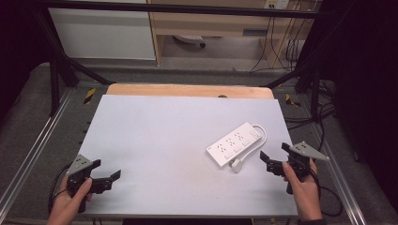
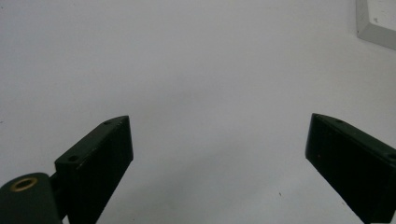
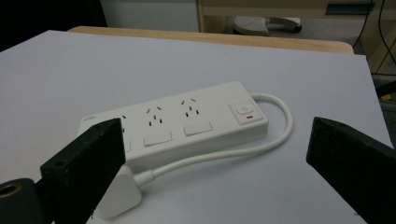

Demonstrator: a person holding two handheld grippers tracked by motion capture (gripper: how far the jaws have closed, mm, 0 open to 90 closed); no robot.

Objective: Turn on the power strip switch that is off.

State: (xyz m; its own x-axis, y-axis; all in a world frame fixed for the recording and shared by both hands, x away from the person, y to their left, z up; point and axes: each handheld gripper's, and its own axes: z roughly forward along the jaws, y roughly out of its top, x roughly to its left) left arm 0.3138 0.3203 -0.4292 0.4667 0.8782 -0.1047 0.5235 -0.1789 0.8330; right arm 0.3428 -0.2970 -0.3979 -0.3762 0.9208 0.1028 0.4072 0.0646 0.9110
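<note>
Here the white power strip lies on the pale desk, and everything else is best placed from it. Its long axis runs diagonally, from its near end toward the person up and away to the far end that carries the switch. Its own plug rests on the desk just beside the near end, and the cord loops round from the switch end back along the strip's side to that plug. The right hand-held gripper sits just beyond the plug, close to the strip's near end, jaws spread wide with nothing between them; in the right gripper view the strip lies straight ahead between the two jaws. The left hand-held gripper is well apart from the strip, off past its near end on the opposite side, likewise gaping and holding nothing. The right hand is clearly the nearer. The strip is a smooth, hard plastic slab with rounded corners; the cord looks rubbery and pliant, the desk matte and flat.
</note>
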